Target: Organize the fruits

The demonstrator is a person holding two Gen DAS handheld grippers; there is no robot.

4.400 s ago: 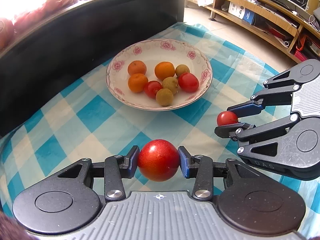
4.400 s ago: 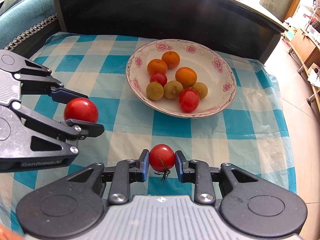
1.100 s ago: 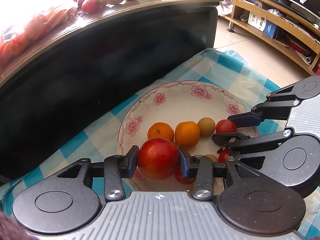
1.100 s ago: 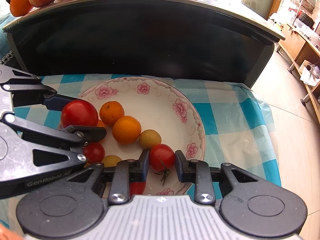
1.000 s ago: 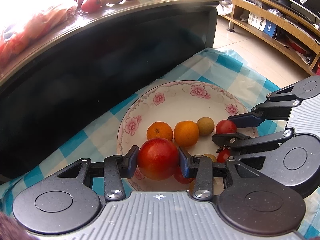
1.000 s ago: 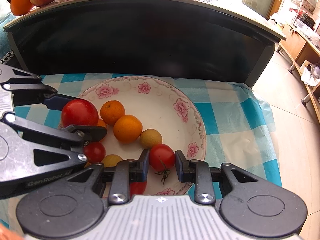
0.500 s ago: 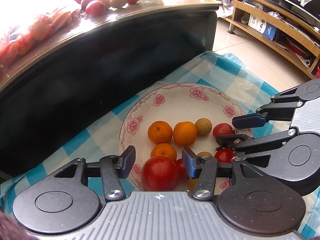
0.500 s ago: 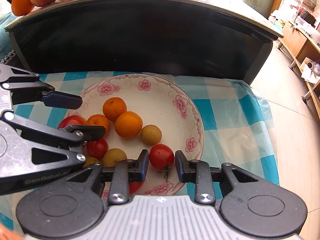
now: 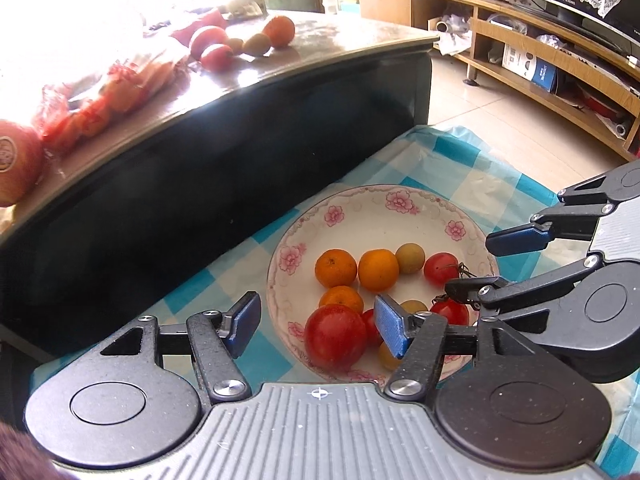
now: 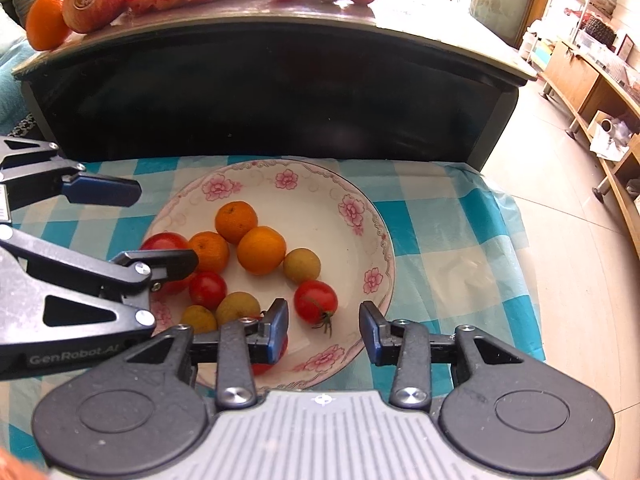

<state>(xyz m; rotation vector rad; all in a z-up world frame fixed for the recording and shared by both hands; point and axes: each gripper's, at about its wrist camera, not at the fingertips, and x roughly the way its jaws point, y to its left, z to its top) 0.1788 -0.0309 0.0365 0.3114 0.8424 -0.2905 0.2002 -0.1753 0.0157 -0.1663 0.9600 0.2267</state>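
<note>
A flowered white plate (image 9: 360, 206) (image 10: 312, 204) on the blue checked cloth holds oranges (image 9: 378, 270), small yellowish fruits (image 9: 410, 258) and tomatoes. The large red tomato (image 9: 335, 338) (image 10: 164, 241) lies at the plate's near-left rim. My left gripper (image 9: 318, 322) (image 10: 148, 226) hovers over it, its jaws opening, the pads clear of it. The small stemmed tomato (image 10: 316, 301) (image 9: 440, 267) rests on the plate just ahead of my right gripper (image 10: 324, 330) (image 9: 494, 264). Its jaws are opening too, with nothing pressed between them.
A black coffee table (image 10: 280, 80) rises right behind the plate, with loose fruit and a red net bag (image 9: 92, 96) on top. Wooden shelving (image 9: 560, 56) stands across the tiled floor. The cloth's edge (image 10: 508, 216) drops off at the right.
Both grippers let go of their tomatoes, which now lie in the plate. The left jaws have spread wide and drawn up and back; the right jaws have parted.
</note>
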